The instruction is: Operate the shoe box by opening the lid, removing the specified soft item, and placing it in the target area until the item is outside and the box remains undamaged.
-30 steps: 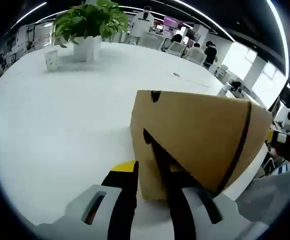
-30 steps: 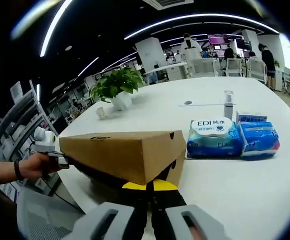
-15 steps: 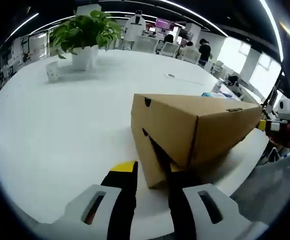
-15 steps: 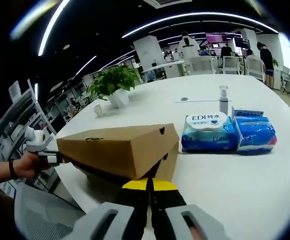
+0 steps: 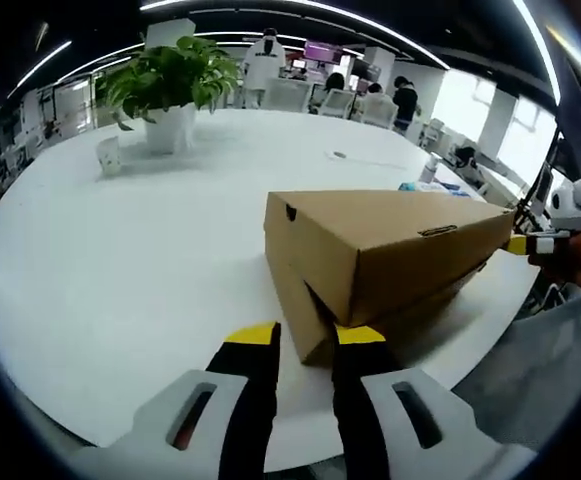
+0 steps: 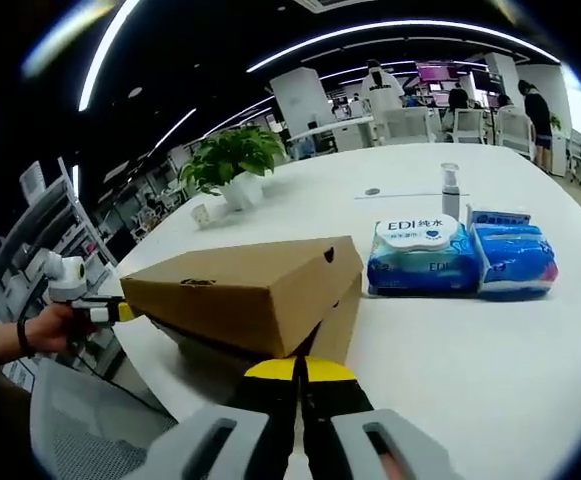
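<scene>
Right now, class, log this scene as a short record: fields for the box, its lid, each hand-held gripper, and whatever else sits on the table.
box: cardboard shoe box on white table
lid: partly raised, tilted over the base
left hand-held gripper: jaws apart at one end of the box
right hand-held gripper: jaws together at the other end
other items: wipes pack, blue pack, spray bottle, potted plant, paper cup

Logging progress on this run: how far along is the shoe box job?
Done: the brown cardboard shoe box lid is ajar, tilted above its base. In hand: the left gripper straddles one corner, fingers apart; the right gripper sits shut at the opposite end. Left: taking out the soft item; whether the blue tissue packs beside it came out is unclear.
</scene>
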The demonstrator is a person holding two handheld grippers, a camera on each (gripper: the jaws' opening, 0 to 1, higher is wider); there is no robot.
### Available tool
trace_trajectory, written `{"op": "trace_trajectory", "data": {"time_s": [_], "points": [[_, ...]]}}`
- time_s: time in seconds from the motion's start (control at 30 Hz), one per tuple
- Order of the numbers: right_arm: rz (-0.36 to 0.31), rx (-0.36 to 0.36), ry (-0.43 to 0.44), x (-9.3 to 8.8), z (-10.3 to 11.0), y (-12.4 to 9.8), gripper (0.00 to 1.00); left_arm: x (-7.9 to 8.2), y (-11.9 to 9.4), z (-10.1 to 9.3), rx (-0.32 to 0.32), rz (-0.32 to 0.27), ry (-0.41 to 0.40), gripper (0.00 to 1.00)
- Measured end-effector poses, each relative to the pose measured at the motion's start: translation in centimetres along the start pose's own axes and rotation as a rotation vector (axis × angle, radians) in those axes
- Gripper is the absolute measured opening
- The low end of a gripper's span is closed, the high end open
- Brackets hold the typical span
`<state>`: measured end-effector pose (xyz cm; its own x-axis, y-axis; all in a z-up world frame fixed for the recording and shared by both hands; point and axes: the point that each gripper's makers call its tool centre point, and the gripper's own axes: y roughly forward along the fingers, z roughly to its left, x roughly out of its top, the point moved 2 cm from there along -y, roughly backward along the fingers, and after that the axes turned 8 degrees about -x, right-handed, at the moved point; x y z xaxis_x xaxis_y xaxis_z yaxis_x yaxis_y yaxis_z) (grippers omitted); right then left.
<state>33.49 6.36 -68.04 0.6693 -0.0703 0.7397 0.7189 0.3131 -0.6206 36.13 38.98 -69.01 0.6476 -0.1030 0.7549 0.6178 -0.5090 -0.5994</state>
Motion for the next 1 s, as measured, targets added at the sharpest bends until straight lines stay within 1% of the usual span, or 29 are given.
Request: {"op": "trace_trajectory", "data": {"time_s": [0.3,0.4,0.6,0.8,1.0], "points": [[0.013,0.003,-0.010,-0.4,0.1,0.0,0.00,-0.3,-0.2,-0.5,-0.015,0.001,0.001,0.18],[0.017,0.004,-0.010,-0.5,0.2,0.0,0.00,-0.5,-0.2,-0.6,-0.015,0.007,0.010,0.18],[0.035,-0.007,-0.020,-1.0,0.0,0.1,0.00,-0.9,-0.3,-0.3,-0.007,0.010,-0.006,0.18],[0.035,-0.007,-0.025,-0.8,-0.2,0.1,0.00,-1.0,-0.4,-0.4,-0.007,0.017,0.003,0.18],[0.042,-0.011,-0.018,-0.9,-0.7,-0.1,0.00,-1.2,-0.6,-0.2,-0.005,0.027,0.003,0.18]]}}
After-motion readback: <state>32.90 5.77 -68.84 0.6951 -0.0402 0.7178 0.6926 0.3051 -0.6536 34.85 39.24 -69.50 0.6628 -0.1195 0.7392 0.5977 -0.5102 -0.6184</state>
